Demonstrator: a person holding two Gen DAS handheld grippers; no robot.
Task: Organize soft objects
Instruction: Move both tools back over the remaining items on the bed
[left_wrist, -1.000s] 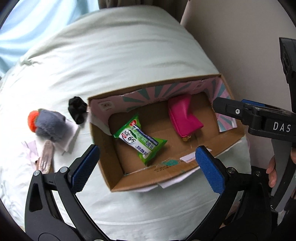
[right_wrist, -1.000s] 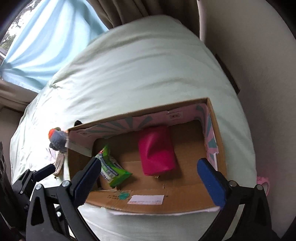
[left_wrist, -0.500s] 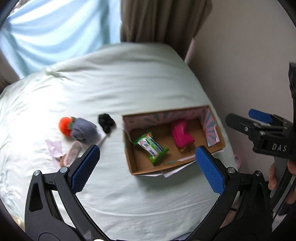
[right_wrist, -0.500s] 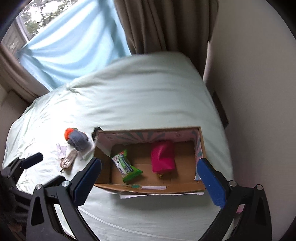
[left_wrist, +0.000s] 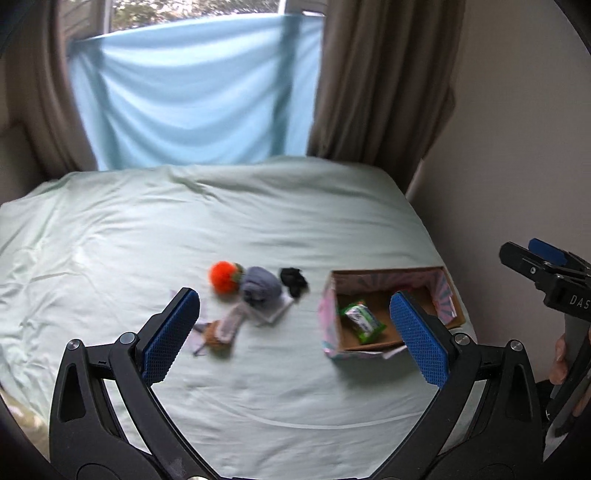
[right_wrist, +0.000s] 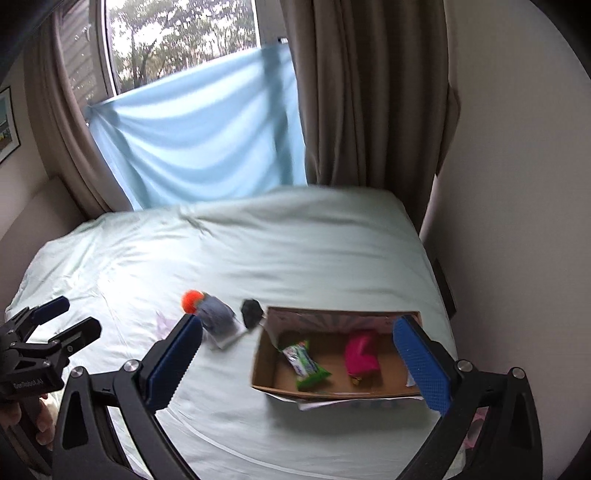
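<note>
An open cardboard box (left_wrist: 334, 321) (right_wrist: 263, 363) lies on the pale green bed. It holds a green wipes packet (left_wrist: 364, 320) (right_wrist: 306, 363) and a pink pouch (right_wrist: 361, 355). Left of the box lie a black cloth (left_wrist: 293, 281) (right_wrist: 252, 312), a grey bundle (left_wrist: 260, 290) (right_wrist: 217, 316) with an orange pompom (left_wrist: 222, 277) (right_wrist: 192, 300), and a small brush-like item (left_wrist: 221, 328). My left gripper (left_wrist: 295, 338) is open and empty, high above the bed. My right gripper (right_wrist: 299, 363) is open and empty, also high above the box.
The bed (left_wrist: 229, 214) runs up to a wall (left_wrist: 517, 147) on the right. Brown curtains (left_wrist: 373, 81) and a light blue sheet (left_wrist: 192, 99) hang over the window behind. White papers (left_wrist: 273, 314) lie under the grey bundle.
Both grippers have pulled back and up from the box, so the whole bed and window now show. The objects have not moved. Both stay open.
</note>
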